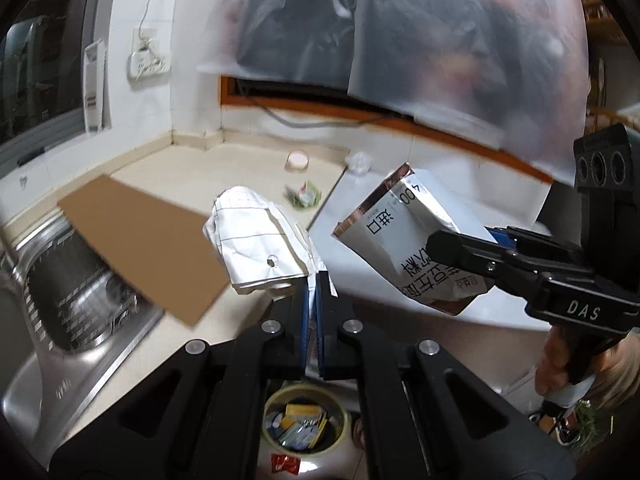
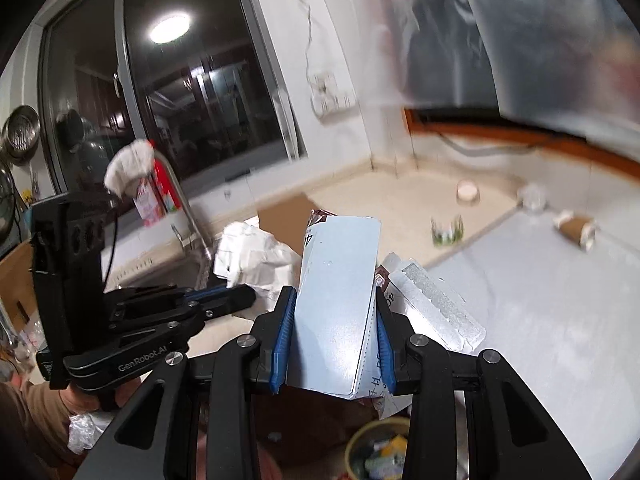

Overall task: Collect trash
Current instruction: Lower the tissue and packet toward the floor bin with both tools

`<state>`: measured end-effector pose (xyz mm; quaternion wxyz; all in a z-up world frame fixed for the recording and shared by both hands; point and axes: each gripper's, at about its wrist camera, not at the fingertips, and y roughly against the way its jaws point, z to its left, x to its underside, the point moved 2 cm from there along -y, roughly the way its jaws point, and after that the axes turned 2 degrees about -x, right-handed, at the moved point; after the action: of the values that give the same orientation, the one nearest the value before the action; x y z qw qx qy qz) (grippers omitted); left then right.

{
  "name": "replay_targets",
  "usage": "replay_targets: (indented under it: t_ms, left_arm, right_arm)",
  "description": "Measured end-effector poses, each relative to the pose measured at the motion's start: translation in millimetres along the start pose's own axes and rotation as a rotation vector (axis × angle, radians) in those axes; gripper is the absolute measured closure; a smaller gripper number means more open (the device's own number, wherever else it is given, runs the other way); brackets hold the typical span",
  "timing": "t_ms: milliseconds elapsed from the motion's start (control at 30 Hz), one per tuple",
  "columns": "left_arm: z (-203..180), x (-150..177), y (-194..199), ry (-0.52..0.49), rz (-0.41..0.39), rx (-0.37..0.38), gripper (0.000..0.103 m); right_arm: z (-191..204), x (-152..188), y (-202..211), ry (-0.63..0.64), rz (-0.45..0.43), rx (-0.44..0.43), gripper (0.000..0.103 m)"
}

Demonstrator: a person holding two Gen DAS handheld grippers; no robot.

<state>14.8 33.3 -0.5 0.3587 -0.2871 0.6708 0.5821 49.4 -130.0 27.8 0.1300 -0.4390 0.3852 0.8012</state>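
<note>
In the left wrist view my left gripper (image 1: 314,280) is shut, with a corner of a crumpled white paper bag (image 1: 256,248) pinched at its tips. To its right, my right gripper (image 1: 434,248) is shut on a silver drink carton (image 1: 400,232). In the right wrist view the carton (image 2: 340,300) stands upright between the blue pads (image 2: 282,336) of my right gripper (image 2: 334,296). My left gripper (image 2: 248,296) comes in from the left with the white bag (image 2: 256,256) at its tips. Both hang over the counter's front edge, above a yellow bin (image 1: 304,420) (image 2: 376,452) holding trash.
On the counter lie a green wrapper (image 1: 304,196), a small round tub (image 1: 297,161), clear plastic (image 1: 358,162) and a tipped paper cup (image 2: 576,230). A cardboard sheet (image 1: 140,248) partly covers the steel sink (image 1: 60,280). A red wrapper (image 1: 285,464) lies beside the bin.
</note>
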Motion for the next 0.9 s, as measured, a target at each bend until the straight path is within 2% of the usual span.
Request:
replay_targets:
  t_ms: [133,367,633,833,900]
  left_arm:
    - [-3.0,46.4,-13.2,-0.002,0.078,-0.004,0.102]
    - [-7.6,106.4,-51.9,0.031,0.212,0.024,0.102]
    - [4.7,157.0,-100.3,0.115,0.309,0.077,0.102]
    - [18.3,184.9,-148.4,0.159,0.389,0.078,0.102]
    - [15.2,186.4,-162.2,0.121,0.398,0.069,0.102]
  right_arm:
    - [-3.4,43.6,-21.9,-0.03,0.092,0.013,0.067]
    - [-11.5,107.5,-66.6,-0.025,0.217,0.035,0.067]
    - [-46.7,166.3,-124.1,-0.083,0.345,0.065,0.067]
    - [-78.7,212.9,-166.2,-0.129,0.424,0.097,0.067]
    - [-87.0,226.4,-179.1,-0.146,0.446,0.099,0.067]
